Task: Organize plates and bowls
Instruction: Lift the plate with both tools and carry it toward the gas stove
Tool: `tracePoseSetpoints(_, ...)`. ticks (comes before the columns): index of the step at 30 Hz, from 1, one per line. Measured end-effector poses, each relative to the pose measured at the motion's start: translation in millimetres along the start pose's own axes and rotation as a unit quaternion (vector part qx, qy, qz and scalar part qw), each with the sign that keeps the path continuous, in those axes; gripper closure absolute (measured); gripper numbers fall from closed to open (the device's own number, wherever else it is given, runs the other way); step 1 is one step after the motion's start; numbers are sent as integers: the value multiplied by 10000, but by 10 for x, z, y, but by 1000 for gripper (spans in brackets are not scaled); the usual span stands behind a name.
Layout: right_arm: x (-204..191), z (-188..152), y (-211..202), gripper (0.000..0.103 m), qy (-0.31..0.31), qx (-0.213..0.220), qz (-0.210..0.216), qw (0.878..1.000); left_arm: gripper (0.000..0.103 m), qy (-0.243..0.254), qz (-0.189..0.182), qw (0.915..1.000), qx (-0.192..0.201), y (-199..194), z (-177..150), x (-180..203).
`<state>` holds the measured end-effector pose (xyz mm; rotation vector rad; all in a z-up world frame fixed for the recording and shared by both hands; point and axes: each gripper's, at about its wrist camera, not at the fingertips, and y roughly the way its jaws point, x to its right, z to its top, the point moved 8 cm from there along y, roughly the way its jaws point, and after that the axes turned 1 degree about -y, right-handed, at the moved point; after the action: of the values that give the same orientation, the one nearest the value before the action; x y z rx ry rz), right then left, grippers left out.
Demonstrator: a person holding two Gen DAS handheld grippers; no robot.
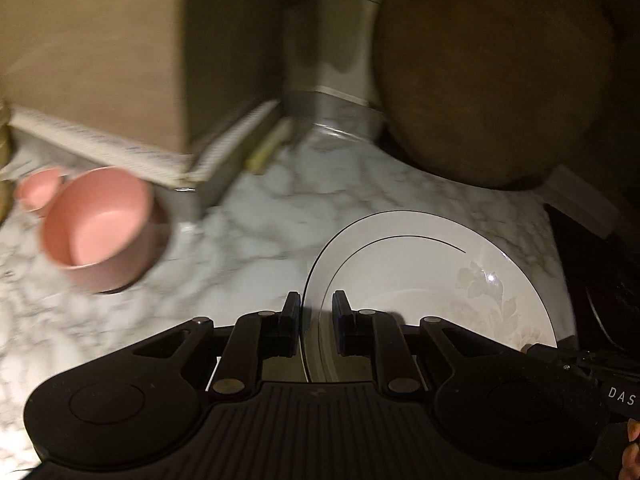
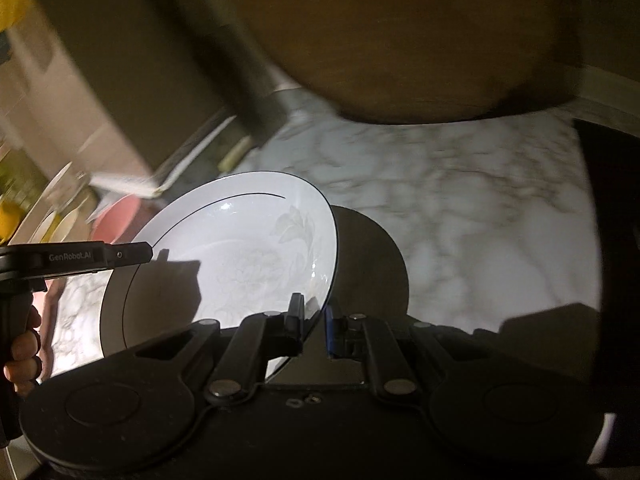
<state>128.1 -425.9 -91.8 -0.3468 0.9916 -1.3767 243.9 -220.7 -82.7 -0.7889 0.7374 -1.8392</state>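
- Where the marbled bench (image 1: 256, 216) fills both views, it carries every item below; its surface is blurred.
- Box (image 1: 92, 52): brown cardboard, standing on the bench at the upper left of the left wrist view, with a pale printed band along its base.
- Board (image 1: 492, 76): a round brown disc, apparently wooden, upright at the back right edge of the bench.
- Plate (image 1: 404, 268): white, with a thin dark rim line and a faint flower pattern, tilted and raised off the bench; in the right wrist view its round shadow falls on the bench just beside it.
- Left gripper (image 1: 316, 312): its fingers (image 1: 290, 320) are nearly closed and pinch the plate's left rim, the rim passing between them.
- Right gripper (image 2: 312, 316): its fingers (image 2: 296, 316) are likewise nearly closed, clamping the opposite rim of the plate.
- Bowl (image 1: 102, 228): pink, upright on the bench near the box, well apart from the plate.
- Small cup (image 1: 38, 190): pink, just behind the bowl; whether the two touch cannot be told.
- Hand (image 2: 24, 344): wrapped round the left gripper's handle at the left edge of the right wrist view.
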Motion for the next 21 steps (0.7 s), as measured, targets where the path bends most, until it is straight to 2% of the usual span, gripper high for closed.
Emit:
tracePoseSetpoints(11, 887, -52, -140, 94, 437, 82, -472, 9979, 88, 395, -390, 9982, -228, 503, -14, 830)
tracePoseSetpoints(21, 1254, -146, -130, 94, 692, 17, -685, 9952, 87, 602, -486, 9963, -380, 762, -108, 1194)
